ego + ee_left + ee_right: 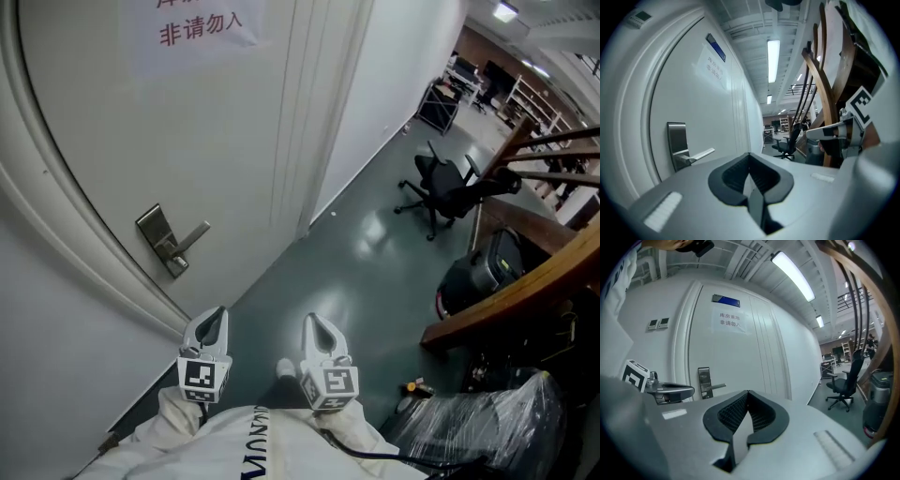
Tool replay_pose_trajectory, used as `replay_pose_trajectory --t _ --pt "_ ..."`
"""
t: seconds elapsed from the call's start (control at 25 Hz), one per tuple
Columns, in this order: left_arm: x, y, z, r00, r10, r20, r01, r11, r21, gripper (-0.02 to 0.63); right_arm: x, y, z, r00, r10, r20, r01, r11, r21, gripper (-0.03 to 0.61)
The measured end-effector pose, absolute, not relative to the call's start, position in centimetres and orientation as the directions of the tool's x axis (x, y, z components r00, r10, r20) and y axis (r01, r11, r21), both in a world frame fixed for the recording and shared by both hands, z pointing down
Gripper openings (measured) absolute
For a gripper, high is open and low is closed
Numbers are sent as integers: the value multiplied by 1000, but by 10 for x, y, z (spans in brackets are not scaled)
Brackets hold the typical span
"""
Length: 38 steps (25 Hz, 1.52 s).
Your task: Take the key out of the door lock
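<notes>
Head view shows both tools held low and close to the person's body, well short of the door (141,122). The left gripper (217,316) has its jaws pressed together with nothing between them, as its own view confirms. The right gripper (313,322) is likewise closed tight and empty. The door lock (167,246), a metal plate with a lever handle (194,234), lies ahead of both pairs of jaws and off to their left, well apart from either. It is nearer the left jaws than the right. The key itself is too small to pick out in any view. Going by the task, it presumably sits in the plate near the lever, but exactly where cannot be told from here. The work appears to be at its very start, an approach stance with no reach begun and the lock untouched. The next move would call for choosing one gripper, parting its jaws and carrying it forward and leftward to the plate. The jaws must line up on the key's head before closing, clear of the lever that juts out just beside it.
</notes>
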State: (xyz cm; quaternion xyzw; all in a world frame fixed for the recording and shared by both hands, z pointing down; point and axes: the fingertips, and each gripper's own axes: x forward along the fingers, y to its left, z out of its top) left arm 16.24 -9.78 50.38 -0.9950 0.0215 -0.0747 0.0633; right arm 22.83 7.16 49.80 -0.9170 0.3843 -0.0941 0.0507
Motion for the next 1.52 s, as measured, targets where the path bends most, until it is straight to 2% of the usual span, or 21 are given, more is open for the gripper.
replay_pose_trajectory --t 0.32,0.68,0.88,1.16,1.52 --pt "218 -128 498 957 -233 172 -210 -968 -140 0 313 14 501 513 -847 142 -824 -532 -196 2" --pt "225 -160 496 871 -453 188 -429 -890 -156 0 346 -52 507 275 -951 141 -928 -301 -221 2" --pt "194 -169 496 787 -579 211 -558 -815 -155 0 333 -84 511 127 -979 159 -957 -163 -240 2" --pt "147 -191 504 693 -687 219 -676 -724 -136 0 298 -126 515 -2 -986 166 -974 -36 -226 2" --pt "98 -217 503 634 -749 194 -746 -658 -104 0 257 -161 504 -65 -983 175 -983 33 -179 2"
